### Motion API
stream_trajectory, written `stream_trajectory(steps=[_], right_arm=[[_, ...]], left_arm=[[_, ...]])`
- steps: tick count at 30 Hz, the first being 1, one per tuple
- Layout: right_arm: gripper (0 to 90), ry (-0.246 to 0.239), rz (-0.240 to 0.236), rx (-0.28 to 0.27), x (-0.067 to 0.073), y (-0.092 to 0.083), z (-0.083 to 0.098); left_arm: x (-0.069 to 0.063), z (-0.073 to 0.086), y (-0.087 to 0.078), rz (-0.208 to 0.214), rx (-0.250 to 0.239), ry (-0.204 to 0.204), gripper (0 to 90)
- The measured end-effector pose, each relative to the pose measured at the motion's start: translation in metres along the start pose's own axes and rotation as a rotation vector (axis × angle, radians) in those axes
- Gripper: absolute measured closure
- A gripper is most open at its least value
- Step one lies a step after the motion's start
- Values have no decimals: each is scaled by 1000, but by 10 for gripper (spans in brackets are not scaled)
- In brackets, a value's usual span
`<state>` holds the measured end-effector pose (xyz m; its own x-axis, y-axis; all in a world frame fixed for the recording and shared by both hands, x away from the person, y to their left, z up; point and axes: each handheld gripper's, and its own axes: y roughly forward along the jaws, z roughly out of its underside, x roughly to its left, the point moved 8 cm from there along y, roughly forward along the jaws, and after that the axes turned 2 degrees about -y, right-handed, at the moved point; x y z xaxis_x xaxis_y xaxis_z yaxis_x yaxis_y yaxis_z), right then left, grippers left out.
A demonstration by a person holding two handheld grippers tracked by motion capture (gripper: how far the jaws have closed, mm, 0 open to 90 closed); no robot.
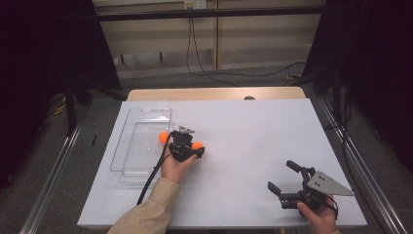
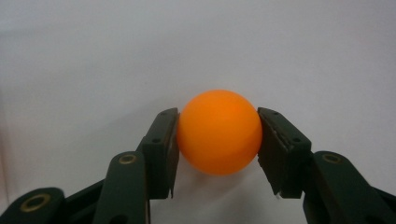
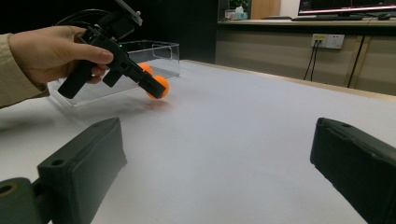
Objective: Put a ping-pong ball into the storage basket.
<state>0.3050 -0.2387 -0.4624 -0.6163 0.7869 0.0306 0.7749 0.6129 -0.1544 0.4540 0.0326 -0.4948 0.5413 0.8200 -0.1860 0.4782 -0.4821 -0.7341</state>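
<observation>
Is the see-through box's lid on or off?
Off. The clear box has an open top in the right gripper view; an orange ball sits beside it.

no readable text, label, brand, number or sign appears on anything here.

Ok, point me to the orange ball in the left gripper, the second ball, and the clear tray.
Held orange ball (image 2: 219,131), left gripper view, middle of its front face.
Second orange ball (image 1: 163,137), high view, its visible top.
Clear tray (image 1: 141,113), high view, far rim.
</observation>
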Motion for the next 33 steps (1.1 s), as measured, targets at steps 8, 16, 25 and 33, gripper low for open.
stream_trajectory(steps=[8, 16, 25, 33], right_arm=[[25, 0, 0, -1, 0, 0, 0], [26, -1, 0, -1, 0, 0, 0], [25, -2, 0, -3, 0, 0, -1], [25, -1, 3, -2, 0, 0, -1]], left_arm=[[-1, -1, -3, 18, 3, -5, 509], [-1, -3, -8, 33, -8, -12, 509], [-4, -2, -9, 45, 3, -7, 509], [-7, -4, -12, 59, -6, -4, 509]])
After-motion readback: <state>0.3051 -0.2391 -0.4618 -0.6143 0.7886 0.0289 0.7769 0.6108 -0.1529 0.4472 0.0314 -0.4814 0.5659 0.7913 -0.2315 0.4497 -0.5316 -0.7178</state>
